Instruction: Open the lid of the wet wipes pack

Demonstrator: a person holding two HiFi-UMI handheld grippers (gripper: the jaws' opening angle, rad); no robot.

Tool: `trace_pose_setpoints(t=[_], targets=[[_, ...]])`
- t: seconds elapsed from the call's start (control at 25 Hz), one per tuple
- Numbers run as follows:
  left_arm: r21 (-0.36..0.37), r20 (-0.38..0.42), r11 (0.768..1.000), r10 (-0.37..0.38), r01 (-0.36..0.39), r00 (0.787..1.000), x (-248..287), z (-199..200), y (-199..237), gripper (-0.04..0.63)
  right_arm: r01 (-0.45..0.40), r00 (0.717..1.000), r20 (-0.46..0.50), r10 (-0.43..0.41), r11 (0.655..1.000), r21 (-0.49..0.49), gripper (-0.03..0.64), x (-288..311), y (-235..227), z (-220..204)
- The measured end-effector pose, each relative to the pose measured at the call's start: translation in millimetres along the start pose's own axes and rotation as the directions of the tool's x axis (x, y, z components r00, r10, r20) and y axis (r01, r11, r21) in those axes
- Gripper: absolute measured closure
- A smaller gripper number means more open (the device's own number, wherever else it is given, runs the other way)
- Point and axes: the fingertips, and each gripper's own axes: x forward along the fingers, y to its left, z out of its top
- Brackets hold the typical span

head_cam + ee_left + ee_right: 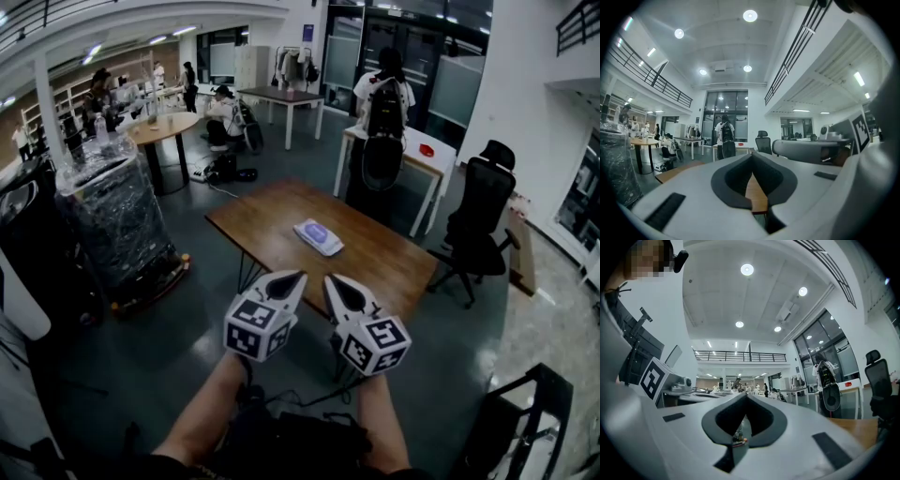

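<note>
the wet wipes pack (318,236) lies flat near the middle of the wooden table (380,267), with its lid facing up and flat against the pack. nothing touches the pack.

i hold both grippers level, side by side, short of the table's near edge and well apart from the pack. my left gripper (296,277) has its jaws together at the tips and nothing between them; in the left gripper view only the table top shows through the gap behind the tips. my right gripper (333,281) is also fully closed and holds nothing.

beyond the table a person with a backpack (382,108) stands at a white table (433,161). a black office chair (480,216) stands to the right. a wrapped pallet (117,216) stands to the left.
</note>
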Motion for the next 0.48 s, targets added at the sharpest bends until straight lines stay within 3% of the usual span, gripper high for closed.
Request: trace_pose_setpoints(t=[0.48], targets=[[-0.046, -0.027, 0.999, -0.016, 0.015, 1.0, 31, -19, 52, 0.589, 0.023, 0.998, -0.055, -0.022, 1.0, 0.009, 0.606, 51, -24, -27]])
